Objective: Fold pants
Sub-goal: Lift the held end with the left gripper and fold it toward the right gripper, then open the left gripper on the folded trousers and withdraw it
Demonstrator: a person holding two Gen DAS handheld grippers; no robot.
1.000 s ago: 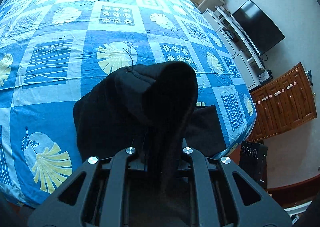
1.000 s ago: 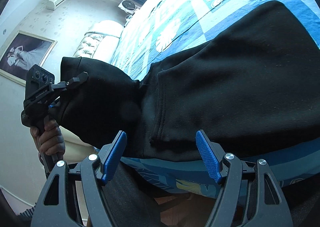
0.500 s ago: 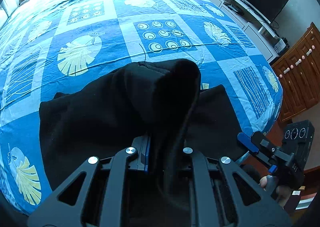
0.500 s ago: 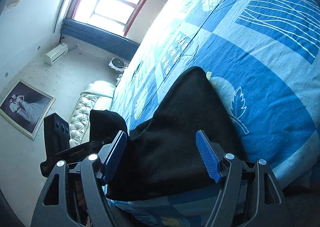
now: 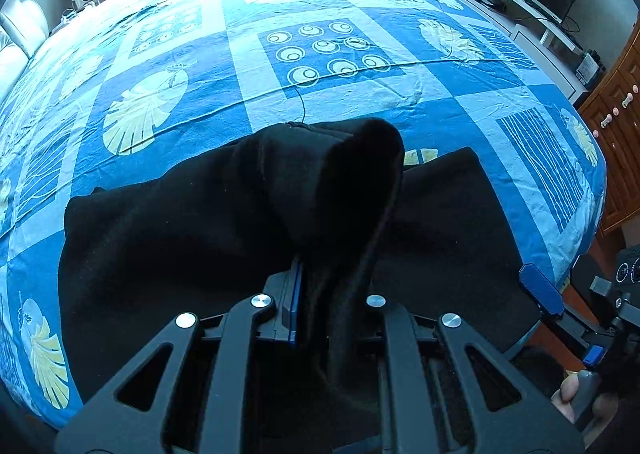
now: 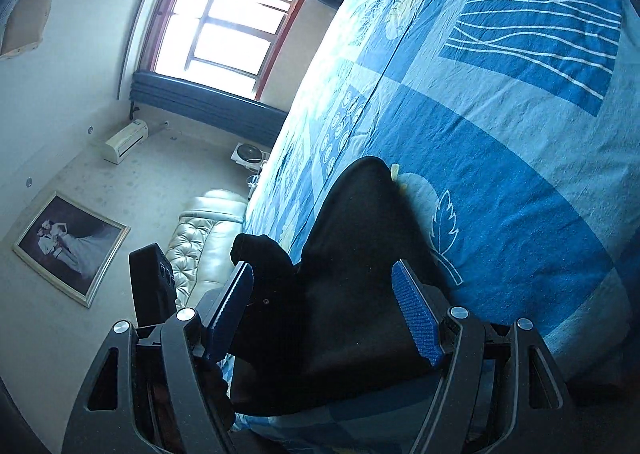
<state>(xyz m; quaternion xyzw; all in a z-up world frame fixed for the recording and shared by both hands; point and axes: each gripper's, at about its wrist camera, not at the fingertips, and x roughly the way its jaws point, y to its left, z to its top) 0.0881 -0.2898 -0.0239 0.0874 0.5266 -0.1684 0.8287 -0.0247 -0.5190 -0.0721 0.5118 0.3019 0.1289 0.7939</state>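
Change: since the earlier frames the left gripper [image 5: 332, 294] has carried its bunch of cloth lower and nearer the bed [image 5: 360, 94]; more of the garment now lies flat.
Pants: black pants [image 5: 180, 238] spread on the bed's near edge, one lifted fold rising toward the left wrist camera.
Left jaws: clenched on that raised fold of the pants.
Right jaws: right gripper [image 6: 324, 310] released, blue pads wide apart, cloth seen between them but not pinched.
Handling: looks soft, thick and limp; likely to sag and bunch, not slippery or fragile.
Hold: judged best at a hem or corner edge lying on the bed.
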